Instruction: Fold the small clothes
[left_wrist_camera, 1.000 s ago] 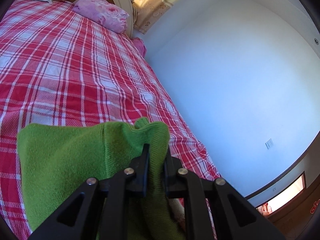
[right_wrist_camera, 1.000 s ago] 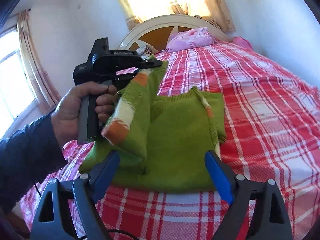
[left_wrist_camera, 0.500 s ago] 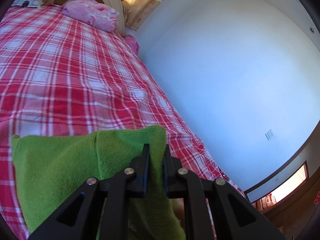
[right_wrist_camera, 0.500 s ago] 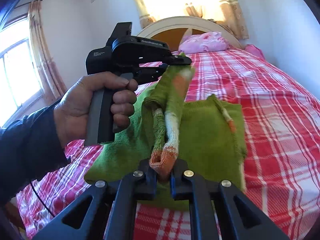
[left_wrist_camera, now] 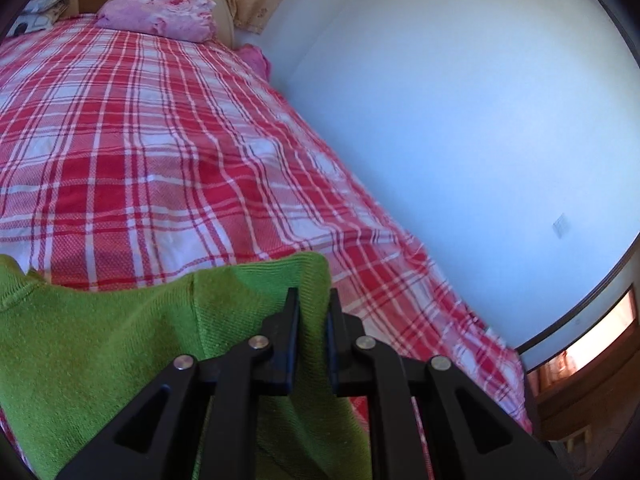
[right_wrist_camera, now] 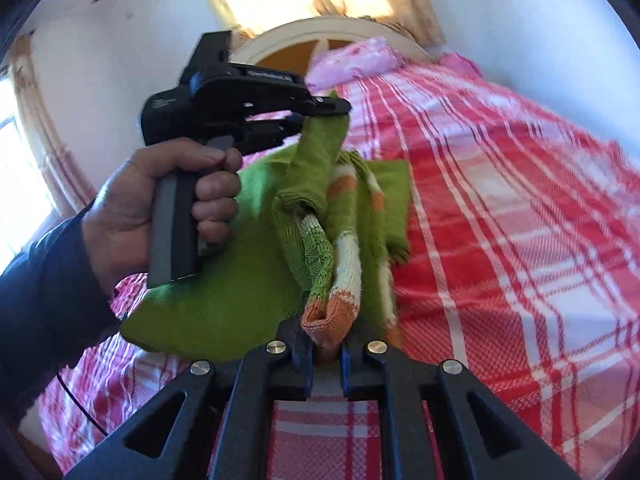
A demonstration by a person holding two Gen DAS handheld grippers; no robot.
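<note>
While a person's left hand (right_wrist_camera: 160,208) grips the pistol handle at the left of the right wrist view, the left gripper (right_wrist_camera: 340,109) it carries is pinched closed on the upper end of a green knitted sweater (right_wrist_camera: 240,280) sleeve. The sweater's body lies flat on the red-and-white plaid bedspread (right_wrist_camera: 520,240), near the bed's foot edge and toward its left side. The lifted sleeve (right_wrist_camera: 344,248), striped in orange and white, hangs between the two tools. Its orange cuff is clamped in the right gripper (right_wrist_camera: 326,344), whose jaws are closed on it at the bottom centre. A pink pillow (right_wrist_camera: 352,60) sits against the rounded headboard (right_wrist_camera: 320,30) at the bed's far end.

In the left wrist view, the left gripper (left_wrist_camera: 314,312) holds a fold of the green sweater (left_wrist_camera: 120,352) tight between its black fingers (left_wrist_camera: 288,332), with the bedspread (left_wrist_camera: 180,152) stretching beyond to the pillow (left_wrist_camera: 160,14) and a white wall (left_wrist_camera: 460,120) along the bed's right edge.
</note>
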